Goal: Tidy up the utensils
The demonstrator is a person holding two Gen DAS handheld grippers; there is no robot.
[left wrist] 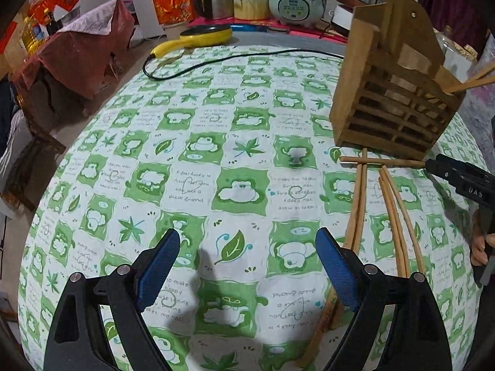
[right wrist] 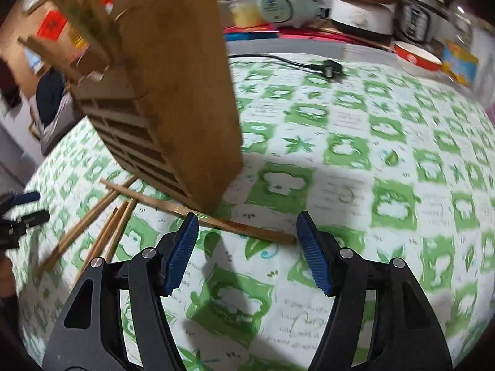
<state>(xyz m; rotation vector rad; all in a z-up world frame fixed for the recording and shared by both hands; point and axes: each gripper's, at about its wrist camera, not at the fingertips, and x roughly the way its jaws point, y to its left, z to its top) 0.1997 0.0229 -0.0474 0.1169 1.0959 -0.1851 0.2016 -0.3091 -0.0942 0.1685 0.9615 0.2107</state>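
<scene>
Chopsticks [left wrist: 359, 204] of bare tan wood lie loose on the surface [left wrist: 216, 154], some side by side and one crossing them, just in front of my slatted wooden holder [left wrist: 393, 92]. It stands upright with a flat wooden utensil and a few sticks inside. The cloth is printed in green and white squares with leaves, bears and cursive lines such as "a great friend". My left hand-held gripper [left wrist: 247, 266] and right hand-held gripper [right wrist: 247, 250] both hover with ribbed blue pads spread apart, grasping nothing.
</scene>
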